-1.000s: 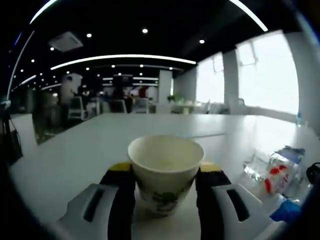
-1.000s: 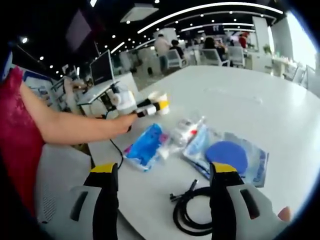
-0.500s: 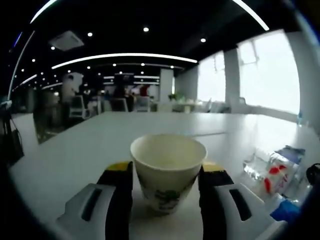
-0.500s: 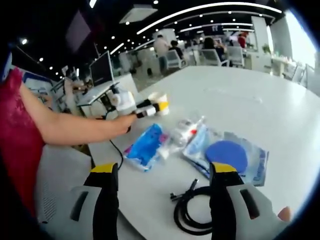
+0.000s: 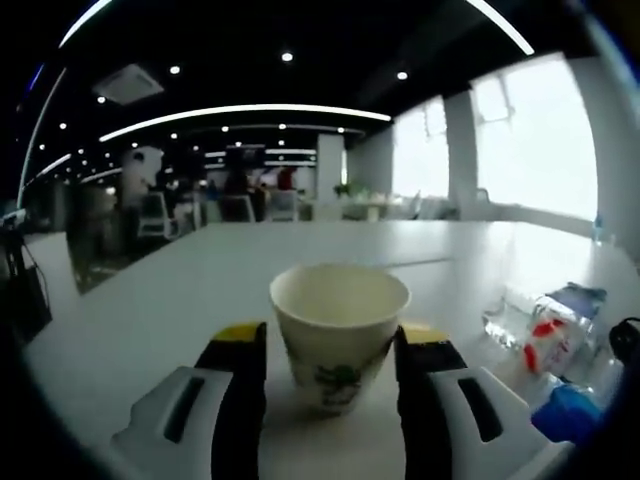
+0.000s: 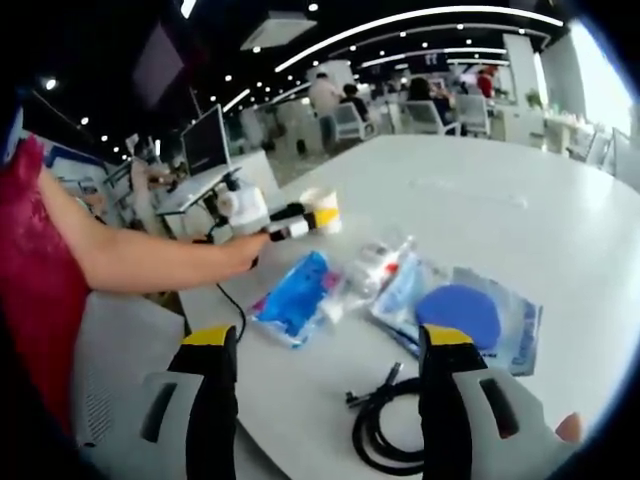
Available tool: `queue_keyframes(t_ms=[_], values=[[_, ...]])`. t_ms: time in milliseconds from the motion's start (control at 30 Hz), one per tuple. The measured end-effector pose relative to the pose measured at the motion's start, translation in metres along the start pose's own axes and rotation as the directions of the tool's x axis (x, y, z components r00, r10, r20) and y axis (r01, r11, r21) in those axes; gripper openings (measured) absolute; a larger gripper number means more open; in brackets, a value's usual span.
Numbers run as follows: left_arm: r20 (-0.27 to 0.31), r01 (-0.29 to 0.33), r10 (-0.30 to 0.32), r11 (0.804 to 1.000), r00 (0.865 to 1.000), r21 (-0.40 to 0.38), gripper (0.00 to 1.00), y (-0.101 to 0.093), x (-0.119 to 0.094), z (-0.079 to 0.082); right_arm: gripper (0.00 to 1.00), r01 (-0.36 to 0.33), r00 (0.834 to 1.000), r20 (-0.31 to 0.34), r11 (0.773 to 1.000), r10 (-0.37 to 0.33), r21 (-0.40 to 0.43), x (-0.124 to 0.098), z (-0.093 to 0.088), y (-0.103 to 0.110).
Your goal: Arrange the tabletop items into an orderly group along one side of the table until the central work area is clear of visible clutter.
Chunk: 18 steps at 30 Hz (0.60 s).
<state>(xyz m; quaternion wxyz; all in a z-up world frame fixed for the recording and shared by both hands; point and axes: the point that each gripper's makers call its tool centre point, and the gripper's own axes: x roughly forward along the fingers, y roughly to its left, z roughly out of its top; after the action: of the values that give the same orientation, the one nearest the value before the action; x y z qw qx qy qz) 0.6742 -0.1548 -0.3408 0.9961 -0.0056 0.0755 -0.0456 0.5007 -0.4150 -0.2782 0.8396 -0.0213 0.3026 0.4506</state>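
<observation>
Left gripper (image 5: 325, 350): jaws straddle the paper cup (image 5: 338, 330), which stands upright on the table (image 5: 160, 290) near its edge; small gaps show on both sides, so the jaws look parted, not clamped. Right gripper (image 6: 325, 385): jaws wide apart, holding nothing, poised above the black cable (image 6: 385, 430) near the table's near edge. Beyond it lie a blue packet (image 6: 295, 295), a clear wrapped bundle (image 6: 375, 270) and a bag with a blue disc (image 6: 465, 315) (loosely bunched, not yet lined up). Step in hand, as I judge it: placing the cup at the side. Next: back the left gripper off without tipping it, then gather the cable.
</observation>
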Motion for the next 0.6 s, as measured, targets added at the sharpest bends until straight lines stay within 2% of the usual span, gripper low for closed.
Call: queue_keyframes(t_ms=[600], values=[[-0.038, 0.021, -0.020, 0.999, 0.999, 0.033, 0.43, -0.002, -0.020, -0.002, 0.74, 0.003, 1.000, 0.025, 1.000, -0.003, 0.003, -0.004, -0.001, 0.003]])
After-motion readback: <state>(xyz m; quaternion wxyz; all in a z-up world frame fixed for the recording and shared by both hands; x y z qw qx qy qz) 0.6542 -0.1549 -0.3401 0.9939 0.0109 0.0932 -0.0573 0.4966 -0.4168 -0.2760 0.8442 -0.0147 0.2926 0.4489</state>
